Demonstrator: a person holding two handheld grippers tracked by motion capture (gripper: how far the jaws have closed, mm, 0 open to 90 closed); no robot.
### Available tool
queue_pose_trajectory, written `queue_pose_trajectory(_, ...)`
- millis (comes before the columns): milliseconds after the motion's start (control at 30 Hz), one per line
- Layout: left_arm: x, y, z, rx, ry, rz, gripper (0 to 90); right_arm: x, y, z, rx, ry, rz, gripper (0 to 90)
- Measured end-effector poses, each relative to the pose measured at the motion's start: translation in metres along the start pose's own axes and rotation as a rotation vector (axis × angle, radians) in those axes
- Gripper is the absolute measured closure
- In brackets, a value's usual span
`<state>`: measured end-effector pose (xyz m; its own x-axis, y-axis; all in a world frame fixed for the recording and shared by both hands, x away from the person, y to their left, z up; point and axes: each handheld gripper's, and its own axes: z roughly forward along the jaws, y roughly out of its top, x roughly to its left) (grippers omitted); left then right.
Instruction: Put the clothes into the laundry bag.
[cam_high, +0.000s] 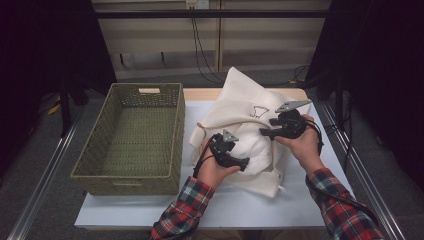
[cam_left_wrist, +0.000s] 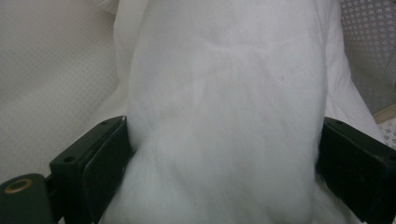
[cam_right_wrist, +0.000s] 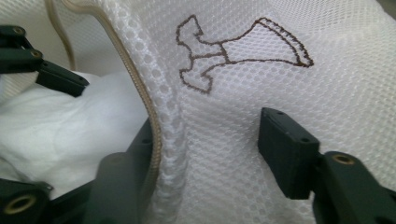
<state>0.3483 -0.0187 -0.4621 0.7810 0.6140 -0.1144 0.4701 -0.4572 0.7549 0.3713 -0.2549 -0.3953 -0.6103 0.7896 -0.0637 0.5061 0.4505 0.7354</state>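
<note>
Two grippers work a white mesh bag (cam_high: 250, 107) lying on the table (cam_high: 240, 205) right of the green basket (cam_high: 132, 137). The left gripper (cam_left_wrist: 224, 172) clamps soft white cloth (cam_left_wrist: 224, 93); the right gripper (cam_right_wrist: 208, 154) straddles the bag's zipped edge, whether pressing I cannot tell

mesh bag (cam_high: 250, 107): white mesh laundry bag with a beige zip edge (cam_right_wrist: 140, 88) and a brown stitched outline figure (cam_right_wrist: 233, 51); crumpled, mouth open, lying toward the table's far right corner, just beside the basket.
white garment (cam_high: 257, 147): soft white cloth, bunched, partly inside the bag's mouth, at its near side.
</note>
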Motion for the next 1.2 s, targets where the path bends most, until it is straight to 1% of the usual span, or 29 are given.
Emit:
queue_pose_trajectory(33,0.001,0.0,0.0,0.006,-0.002,0.001,7.1,0.0,0.0,0.0,0.003,-0.003,-0.009,54.9)
queue_pose_trajectory(100,0.001,0.0,-0.001,0.013,-0.002,0.003,7.1,-0.002,-0.001,-0.001,0.0,-0.016,-0.008,64.0)
queue_pose_trajectory(133,0.001,0.0,-0.001,0.008,-0.004,0.0,7.1,-0.003,-0.001,-0.003,-0.003,-0.016,0.001,70.1)
queue_pose_trajectory(167,0.001,0.0,-0.001,0.009,-0.003,0.0,7.1,-0.003,-0.001,-0.004,-0.014,-0.027,-0.006,76.0)
queue_pose_trajectory(200,0.001,0.0,-0.002,0.017,-0.001,0.004,7.1,-0.004,0.0,-0.007,-0.016,-0.027,-0.003,82.6)
queue_pose_trajectory(233,0.001,0.001,-0.003,0.021,-0.002,0.002,7.0,-0.005,0.0,-0.008,-0.017,-0.009,0.007,84.9)
queue_pose_trajectory(267,0.001,0.001,-0.003,0.03,-0.003,-0.002,7.0,-0.005,0.0,-0.01,-0.021,-0.012,0.002,86.1)
queue_pose_trajectory(300,0.001,0.001,-0.003,0.033,-0.01,-0.004,7.0,-0.006,0.001,-0.012,-0.018,-0.012,0.003,87.1)
queue_pose_trajectory(333,0.001,0.0,-0.002,0.039,-0.012,-0.005,7.1,-0.006,0.001,-0.013,-0.017,0.005,0.013,87.5)
queue_pose_trajectory(367,0.0,-0.001,-0.001,0.041,-0.016,-0.005,7.3,-0.006,0.001,-0.015,-0.011,0.008,0.027,87.7)
queue_pose_trajectory(433,0.0,-0.002,0.001,0.066,-0.026,0.001,10.6,-0.007,0.001,-0.017,-0.02,0.02,0.045,87.9)
queue_pose_trajectory(467,-0.002,-0.003,0.002,0.086,-0.023,0.0,13.6,-0.007,0.001,-0.018,-0.017,0.028,0.049,87.9)
queue_pose_trajectory(500,-0.004,-0.006,0.005,0.09,-0.024,0.001,19.1,-0.007,0.001,-0.018,-0.023,0.036,0.042,87.9)
queue_pose_trajectory(533,-0.006,-0.009,0.007,0.085,-0.005,0.012,22.5,-0.007,0.001,-0.018,-0.02,0.045,0.048,87.9)
queue_pose_trajectory(567,-0.007,-0.011,0.007,0.07,0.006,0.02,26.8,-0.007,0.0,-0.018,-0.021,0.049,0.047,87.9)
queue_pose_trajectory(600,-0.008,-0.01,0.006,0.073,0.006,0.023,29.7,-0.006,0.0,-0.019,-0.011,0.049,0.056,87.9)
queue_pose_trajectory(667,-0.01,-0.009,0.004,0.08,-0.002,0.017,39.9,-0.006,-0.001,-0.019,-0.018,0.05,0.056,88.0)
queue_pose_trajectory(700,-0.01,-0.009,0.004,0.083,-0.013,0.016,47.4,-0.006,0.0,-0.019,-0.019,0.053,0.062,88.0)
queue_pose_trajectory(733,-0.012,-0.009,0.003,0.081,0.001,0.019,51.4,-0.006,0.0,-0.02,-0.018,0.051,0.064,88.1)
queue_pose_trajectory(767,-0.012,-0.009,0.003,0.073,-0.003,0.002,55.0,-0.005,0.001,-0.021,-0.02,0.053,0.066,88.1)
queue_pose_trajectory(833,-0.014,-0.01,0.002,0.068,0.013,-0.012,58.7,-0.005,0.003,-0.021,-0.025,0.057,0.055,88.3)
queue_pose_trajectory(867,-0.014,-0.01,0.002,0.056,0.006,-0.024,59.5,-0.004,0.004,-0.022,-0.022,0.061,0.058,88.5)
queue_pose_trajectory(933,-0.013,-0.007,0.0,0.064,-0.001,-0.033,61.4,-0.003,0.005,-0.022,-0.015,0.071,0.048,88.6)
queue_pose_trajectory(1000,-0.014,-0.005,-0.001,0.06,0.005,-0.041,62.4,-0.002,0.005,-0.022,-0.015,0.075,0.058,88.6)
queue_pose_trajectory(1033,-0.015,-0.004,0.0,0.051,-0.003,-0.043,62.8,-0.002,0.006,-0.022,-0.019,0.077,0.063,88.7)
queue_pose_trajectory(1067,-0.016,-0.003,0.0,0.049,0.001,-0.044,63.2,-0.001,0.006,-0.022,-0.017,0.077,0.071,88.6)
queue_pose_trajectory(1100,-0.016,-0.002,0.0,0.043,0.0,-0.043,63.6,-0.001,0.006,-0.021,-0.02,0.083,0.056,88.7)
queue_pose_trajectory(1167,-0.017,0.001,0.001,0.024,-0.006,-0.063,63.9,0.0,0.006,-0.021,-0.027,0.095,0.049,88.7)
queue_pose_trajectory(1200,-0.017,0.003,0.001,0.028,-0.003,-0.059,64.0,0.001,0.006,-0.021,-0.029,0.101,0.051,88.6)
